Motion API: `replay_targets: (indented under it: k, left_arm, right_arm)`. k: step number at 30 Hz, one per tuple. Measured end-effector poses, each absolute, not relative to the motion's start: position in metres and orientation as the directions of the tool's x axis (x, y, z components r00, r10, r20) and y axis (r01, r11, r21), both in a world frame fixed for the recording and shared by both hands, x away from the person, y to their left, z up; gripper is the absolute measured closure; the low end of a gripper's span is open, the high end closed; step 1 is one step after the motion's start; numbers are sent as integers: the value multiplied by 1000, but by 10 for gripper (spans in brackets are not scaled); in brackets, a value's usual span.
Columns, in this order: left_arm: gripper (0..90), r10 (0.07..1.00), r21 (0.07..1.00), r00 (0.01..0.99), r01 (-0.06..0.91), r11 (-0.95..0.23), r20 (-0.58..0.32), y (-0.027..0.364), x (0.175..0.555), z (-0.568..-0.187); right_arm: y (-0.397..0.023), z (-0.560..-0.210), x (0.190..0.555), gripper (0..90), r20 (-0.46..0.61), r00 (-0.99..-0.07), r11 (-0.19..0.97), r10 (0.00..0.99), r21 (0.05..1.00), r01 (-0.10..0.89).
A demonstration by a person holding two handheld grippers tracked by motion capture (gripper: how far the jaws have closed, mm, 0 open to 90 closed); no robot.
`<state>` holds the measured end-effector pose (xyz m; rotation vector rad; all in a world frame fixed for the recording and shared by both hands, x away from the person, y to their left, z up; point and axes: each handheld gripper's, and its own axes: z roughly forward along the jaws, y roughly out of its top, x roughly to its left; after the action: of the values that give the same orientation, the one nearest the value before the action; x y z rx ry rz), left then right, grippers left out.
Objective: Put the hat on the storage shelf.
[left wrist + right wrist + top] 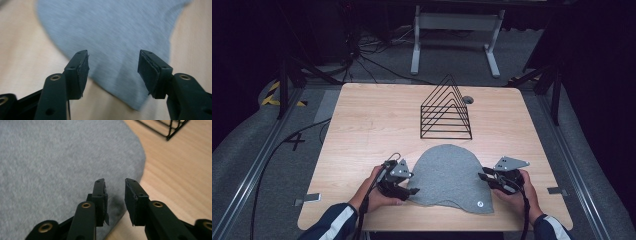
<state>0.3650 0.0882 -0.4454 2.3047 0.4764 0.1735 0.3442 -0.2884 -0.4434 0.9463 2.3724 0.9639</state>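
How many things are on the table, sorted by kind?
Grey hat: 1
Black wire rack: 1
Grippers, left and right: 2
Total: 4

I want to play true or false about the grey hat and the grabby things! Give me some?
1. The grey beanie lies flat on the wooden table. True.
2. The black wire rack stands on the beanie. False: it stands behind it, apart.
3. The left gripper has its jaws open with nothing pinched. True.
4. The right gripper is holding the beanie up. False: its jaws stand apart over the beanie's edge.
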Motion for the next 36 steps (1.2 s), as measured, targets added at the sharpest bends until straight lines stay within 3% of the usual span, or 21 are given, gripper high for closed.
replay_targets:
  k: [3,4,10,23,26,28,30,33,36]
  left_arm:
    - [354,426,709,904,322,-627,-34,84,386,-441]
    - [335,431,710,902,327,-624,-37,81,392,-441]
    - [322,421,688,906,334,-644,-46,62,422,-451]
    - [246,426,654,905,339,-676,-29,56,432,-466]
    - [253,435,671,900,342,-658,-32,54,428,-466]
    - [383,419,670,907,331,-664,-33,52,424,-465]
    - [398,420,670,907,332,-664,-33,52,424,-464]
    - [583,427,672,903,347,-655,-50,52,423,-463]
    - [715,443,679,892,378,-629,-87,54,426,-464]
  right_arm:
    - [-288,-440,354,642,-95,-676,516,731,725,456]
    - [-288,-440,362,585,-90,-671,517,736,715,471]
    - [-284,-445,380,457,-46,-662,507,748,683,526]
    - [-273,-455,397,353,-8,-639,491,769,647,583]
    - [-272,-454,395,423,-8,-646,498,763,645,579]
    - [-270,-453,392,549,-5,-657,502,754,651,570]
    - [-269,-453,391,577,-1,-661,504,750,649,571]
    - [-268,-453,389,735,18,-673,501,739,653,568]
    - [-269,-454,389,821,45,-688,495,725,661,564]
